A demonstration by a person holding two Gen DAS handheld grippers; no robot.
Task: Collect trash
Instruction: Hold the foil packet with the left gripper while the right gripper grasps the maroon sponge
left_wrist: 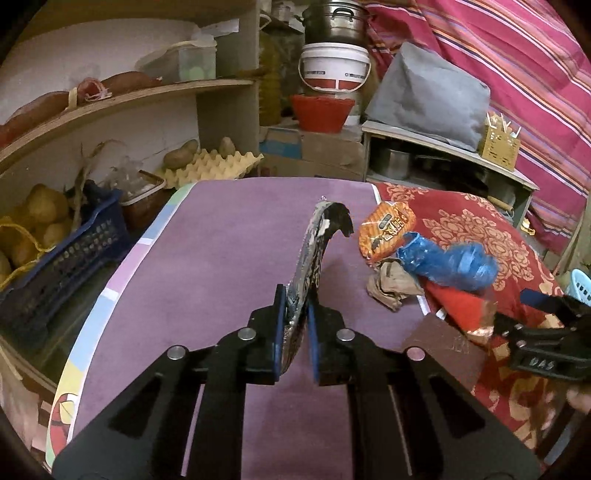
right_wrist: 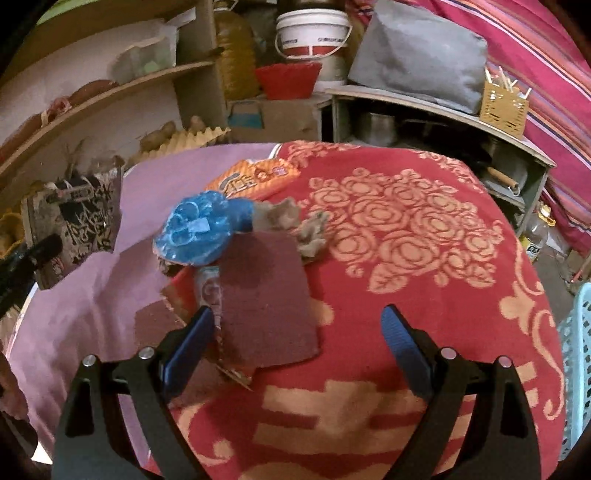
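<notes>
The left tongs (left_wrist: 295,299) were clamped on a dark foil wrapper (left_wrist: 308,258), held edge-up above the counter (left_wrist: 207,258): light, limp, likely slippery, best pinched at an edge. The right tongs (right_wrist: 297,321) stood apart above a maroon card (right_wrist: 266,295). The crumpled scraps underneath were hard to make out.

Home storage/pantry corner indicated: shelves (left_wrist: 122,99) stocked with potatoes (left_wrist: 181,153), egg tray (left_wrist: 210,168), cooking pot (left_wrist: 334,22), oil bottle (right_wrist: 236,55), buckets (left_wrist: 334,68).
</notes>
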